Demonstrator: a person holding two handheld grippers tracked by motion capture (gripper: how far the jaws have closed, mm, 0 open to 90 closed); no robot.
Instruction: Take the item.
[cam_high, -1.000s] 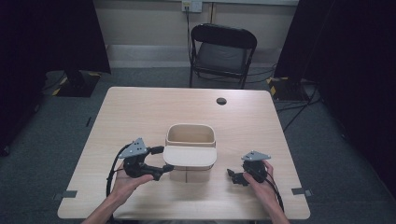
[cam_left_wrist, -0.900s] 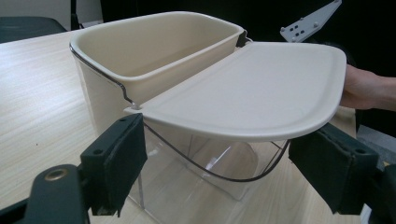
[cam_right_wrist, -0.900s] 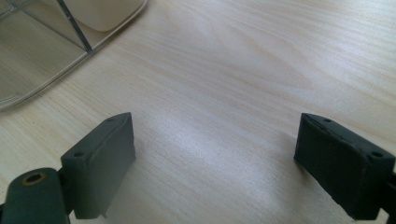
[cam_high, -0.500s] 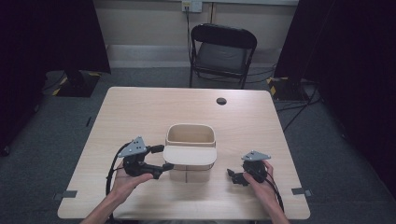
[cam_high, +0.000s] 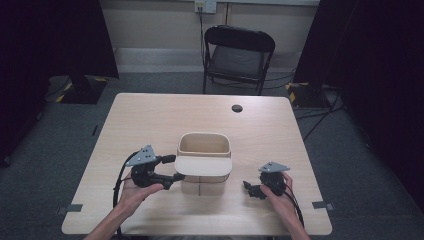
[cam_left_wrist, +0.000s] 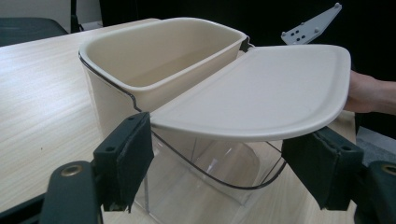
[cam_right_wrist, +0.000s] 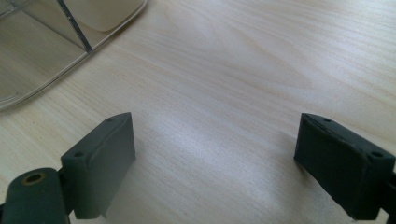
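Observation:
A cream bin (cam_high: 204, 145) with a clear lower body (cam_left_wrist: 210, 168) stands in the middle of the table. Its cream lid (cam_high: 204, 166) juts out flat toward the person's side. My left gripper (cam_high: 175, 167) is just left of the bin, open, with its jaws pointing at the lid. In the left gripper view the lid (cam_left_wrist: 261, 93) lies between and slightly above the wide-apart pads (cam_left_wrist: 130, 154), and touch is unclear. To the right of the bin my right gripper (cam_high: 248, 189) is held low over bare wood, open (cam_right_wrist: 215, 158), with nothing between its jaws.
The wooden table (cam_high: 150, 120) has a small black round object (cam_high: 237, 108) near its far edge. A black folding chair (cam_high: 239, 55) stands behind the table. The person's right hand (cam_left_wrist: 369, 91) appears beyond the lid.
My left gripper has crept slightly toward the bin's lid. The right gripper and the bin have stayed put.

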